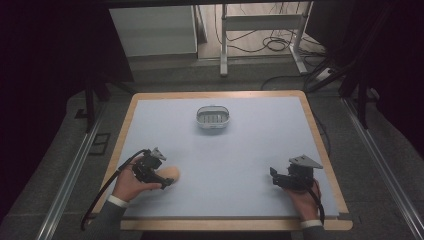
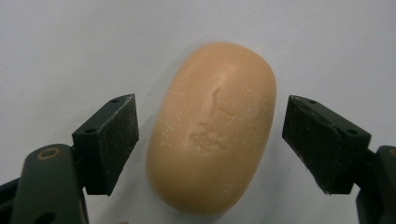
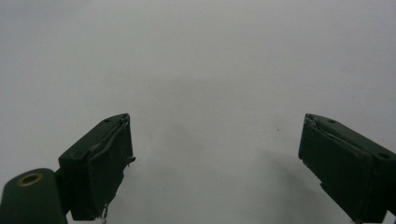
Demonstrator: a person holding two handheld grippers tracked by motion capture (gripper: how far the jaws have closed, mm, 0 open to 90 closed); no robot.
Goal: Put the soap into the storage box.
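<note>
**One soap, one dish, two tools on the table**

I count one bar of soap, one soap dish and two tools. The soap is oval, peach-coloured, with a faint stamped mark I cannot read. It lies flat on the pale table near the front left corner, between the spread jaws of my left tool; a gap shows on each side, so neither pad touches it. From the high view my left tool covers part of the soap, leaving just its rounded end showing. My right tool sits near the front right, well apart from the soap, its jaws wide apart over bare table with nothing between them. The dish stands towards the far middle; its inside is ridged, but too small to tell more
</note>
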